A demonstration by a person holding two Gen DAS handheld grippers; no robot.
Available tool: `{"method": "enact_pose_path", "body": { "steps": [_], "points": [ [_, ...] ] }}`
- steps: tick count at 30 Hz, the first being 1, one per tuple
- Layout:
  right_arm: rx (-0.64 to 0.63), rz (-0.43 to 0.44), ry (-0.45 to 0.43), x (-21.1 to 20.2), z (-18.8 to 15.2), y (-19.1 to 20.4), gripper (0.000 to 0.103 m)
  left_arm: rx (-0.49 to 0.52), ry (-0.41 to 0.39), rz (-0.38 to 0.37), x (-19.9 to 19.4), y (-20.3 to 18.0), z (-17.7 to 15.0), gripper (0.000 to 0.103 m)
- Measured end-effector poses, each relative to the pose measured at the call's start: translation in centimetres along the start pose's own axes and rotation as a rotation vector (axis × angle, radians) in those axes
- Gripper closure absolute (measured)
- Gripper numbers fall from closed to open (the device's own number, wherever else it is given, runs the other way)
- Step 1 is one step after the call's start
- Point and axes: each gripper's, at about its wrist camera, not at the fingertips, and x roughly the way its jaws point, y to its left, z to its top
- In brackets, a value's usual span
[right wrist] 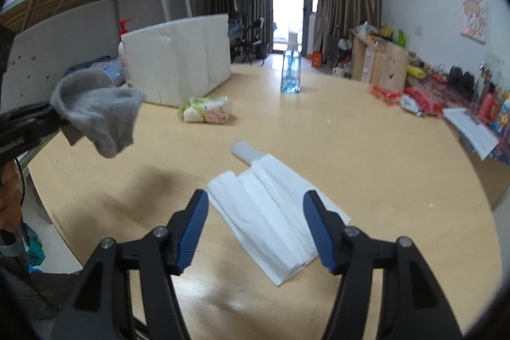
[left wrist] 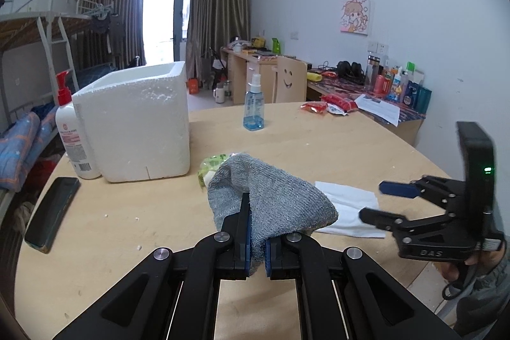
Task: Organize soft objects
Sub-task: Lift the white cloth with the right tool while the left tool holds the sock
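We kept the left gripper [left wrist: 256, 231] pinched tight on a grey knit cloth [left wrist: 271, 199], which bunched up over its fingers and hung clear of the round wooden table [left wrist: 318, 142]. From the right wrist view the same cloth [right wrist: 95, 113] drooped from that gripper [right wrist: 55, 117] well off to the left and above the tabletop.

Our right gripper [right wrist: 255, 228] had its jaws spread, the blue pads [right wrist: 194, 225] standing either side of a folded white tissue [right wrist: 271, 219] that lay flat on the table [right wrist: 382, 148]; the pads did not press on it. In the left wrist view that gripper [left wrist: 379, 199] hovered to the right, its fingers parted above the tissue's [left wrist: 347, 206] edge.

Just beyond the tissue, ahead of the right gripper, lay a small white tube [right wrist: 247, 150], touching the tissue's far end. Farther ahead and to the left sat a green-and-pink floral pack of tissues [right wrist: 207, 112], near the white foam box [right wrist: 178, 62]. A blue spray bottle [right wrist: 290, 69] stood upright straight ahead, well apart from everything else.

Left of the left gripper, a lotion pump bottle [left wrist: 71, 129] stood against the foam box [left wrist: 137, 123], and a dark phone [left wrist: 52, 212] lay near the table's edge.
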Motion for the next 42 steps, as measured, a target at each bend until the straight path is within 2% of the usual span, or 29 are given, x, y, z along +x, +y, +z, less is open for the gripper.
{"method": "enact_pose_path", "body": {
  "steps": [2,8,14,26,28,30,32,35,37,42],
  "points": [
    [0.007,0.025,0.033,1.0,-0.3,-0.6,0.036,0.0,0.002,0.002,0.0,0.0,0.0,0.097],
    [0.035,0.013,0.12,3.3,-1.1,-1.8,0.036,-0.014,0.009,0.013,0.2,0.6,-0.2,0.097],
    [0.032,-0.001,0.17,4.0,-1.6,-1.4,0.036,-0.022,0.021,0.013,0.6,0.9,-0.3,0.097],
    [0.005,-0.023,0.185,4.2,-1.4,-1.1,0.038,-0.028,0.027,0.019,0.6,1.1,-0.4,0.097],
    [0.008,-0.029,0.187,4.1,-1.4,-1.0,0.047,-0.033,0.027,0.016,0.6,1.2,-0.4,0.097],
    [0.012,-0.023,0.189,4.0,-1.3,-1.1,0.062,-0.032,0.028,0.018,0.6,1.3,-0.3,0.097],
    [0.015,-0.03,0.195,4.0,-1.2,-1.2,0.067,-0.032,0.025,0.015,0.6,1.3,-0.3,0.097],
    [0.013,-0.029,0.19,3.7,-1.4,-1.1,0.09,-0.031,0.018,0.02,0.5,1.4,-0.3,0.097],
    [0.021,-0.005,0.185,3.7,-1.5,-1.1,0.094,-0.033,0.019,0.023,0.4,1.6,-0.2,0.097],
    [0.053,0.039,0.142,2.6,-0.9,-1.0,0.095,-0.034,0.007,0.034,-0.1,1.9,0.0,0.097]
  ]
}}
